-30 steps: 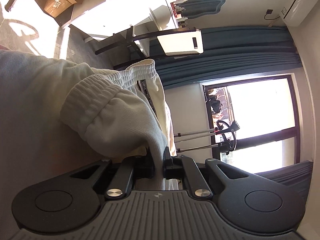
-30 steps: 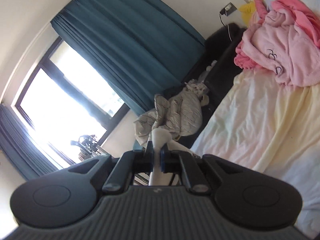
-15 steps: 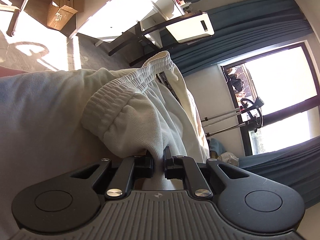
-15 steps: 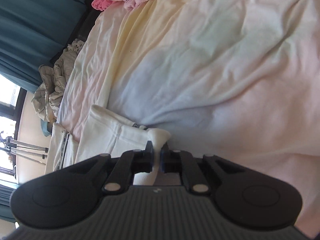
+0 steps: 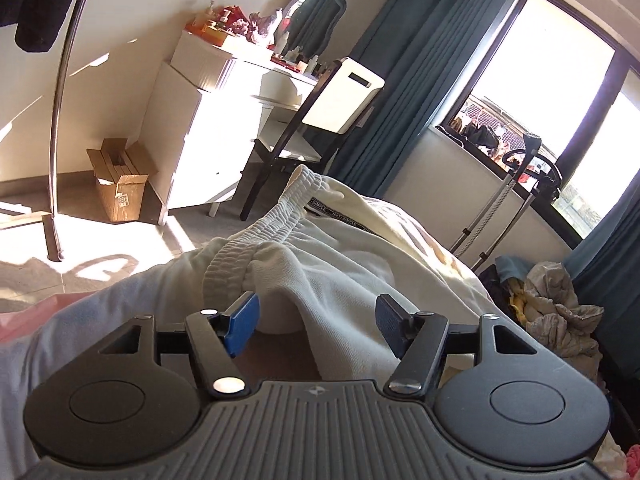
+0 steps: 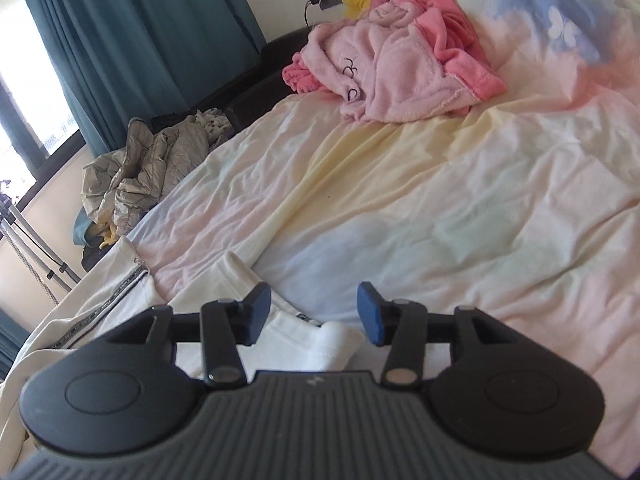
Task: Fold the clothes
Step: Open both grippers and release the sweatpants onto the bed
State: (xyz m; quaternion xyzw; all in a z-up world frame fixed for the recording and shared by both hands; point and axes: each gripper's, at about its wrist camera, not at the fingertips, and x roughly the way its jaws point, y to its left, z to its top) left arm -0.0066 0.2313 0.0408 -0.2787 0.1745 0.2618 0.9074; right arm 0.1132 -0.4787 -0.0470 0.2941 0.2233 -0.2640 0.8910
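Cream sweatpants (image 5: 320, 256) with a ribbed elastic waistband (image 5: 256, 236) lie on the bed's pastel sheet (image 6: 440, 184). In the left wrist view my left gripper (image 5: 316, 320) has its jaws opening; a fold of the cream cloth runs between the blue pads, which stand clear of it. In the right wrist view my right gripper (image 6: 312, 312) also has its jaws opening, and the folded end of the sweatpants (image 6: 316, 344) lies on the sheet just below and between the pads, untouched. A striped trim shows along the left leg (image 6: 100, 308).
A pink fleece robe (image 6: 396, 64) is heaped at the far end of the bed. A crumpled grey jacket (image 6: 144, 164) sits beside it by teal curtains (image 6: 132, 40). A white dresser (image 5: 224, 120), dark chair (image 5: 292, 152), cardboard box (image 5: 120, 184) and metal rack pole (image 5: 60, 120) stand on the floor.
Both grippers were shut on the cream cloth and now stand open, the cloth let go onto the bed. The left view has rolled upright; the right gripper came down over the sheet.
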